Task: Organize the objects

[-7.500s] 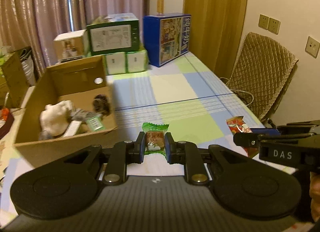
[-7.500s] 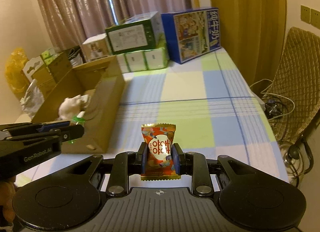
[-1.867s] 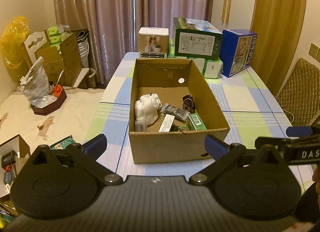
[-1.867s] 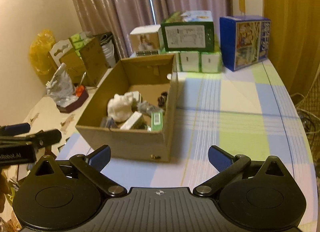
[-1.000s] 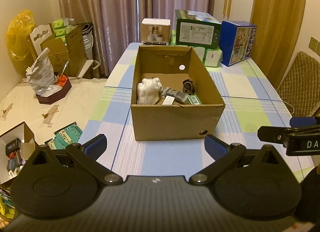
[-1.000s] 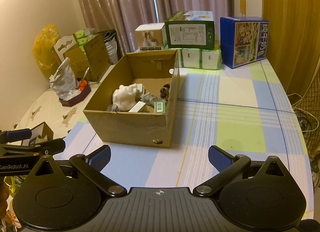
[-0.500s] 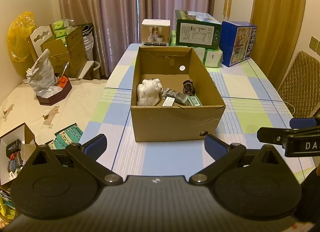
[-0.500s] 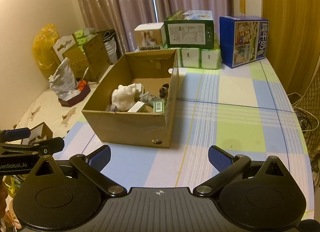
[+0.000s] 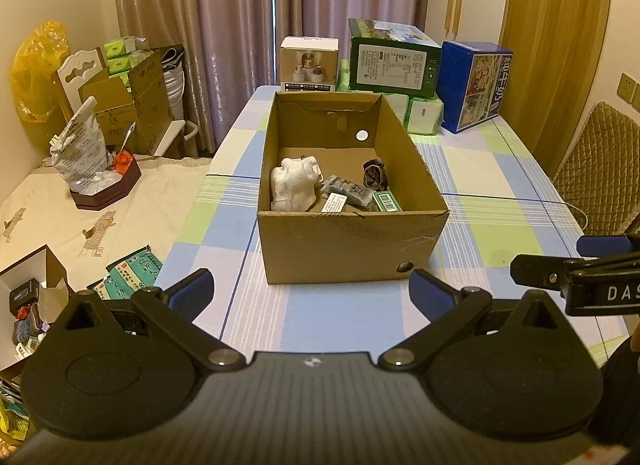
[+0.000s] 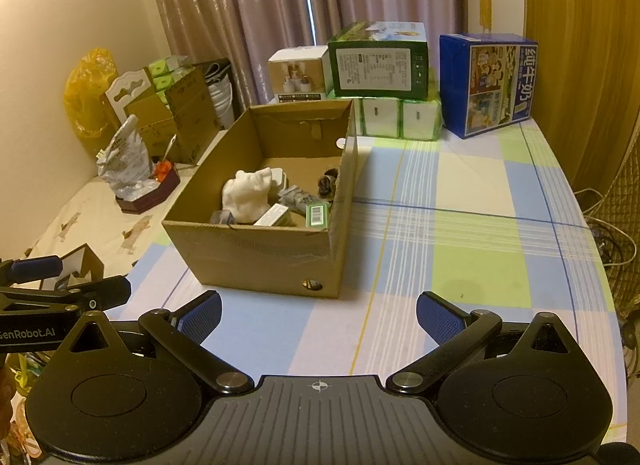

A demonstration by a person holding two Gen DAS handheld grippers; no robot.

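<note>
While both tools hang above the near end of the bench (image 9: pixel 480 169), neither has hold of anything. The left tool (image 9: pixel 311 289) stands with its jaws spread wide, blue pads far apart, nothing between them but checked cloth. The right tool (image 10: pixel 319 313) is likewise spread wide and empty; in the left wrist view its side shows at the right edge, and in the right wrist view the left tool's side shows at the left edge.

The cardboard box (image 9: pixel 352 243) sits on the bench, open at the top, just beyond the left tool and to the left of the right tool's line. Inside it, toward the near wall, lie a white cloth bundle (image 9: pixel 294 184) at the left, a grey packet (image 9: pixel 347 189) beside it, a white-labelled item (image 9: pixel 335 203) against the near wall, a green barcode box (image 9: pixel 386 201) at the right, and a dark crumpled wrapper (image 9: pixel 375 175) farther back on the right. Whether these touch one another cannot be told throughout.

At the far end of the bench stand a white carton (image 9: pixel 309 64), a green carton (image 9: pixel 394 59) stacked on pale green packs (image 9: pixel 424 115), and a blue carton (image 9: pixel 474 85) at the right. The bench surface right of the cardboard box is bare cloth.
</note>
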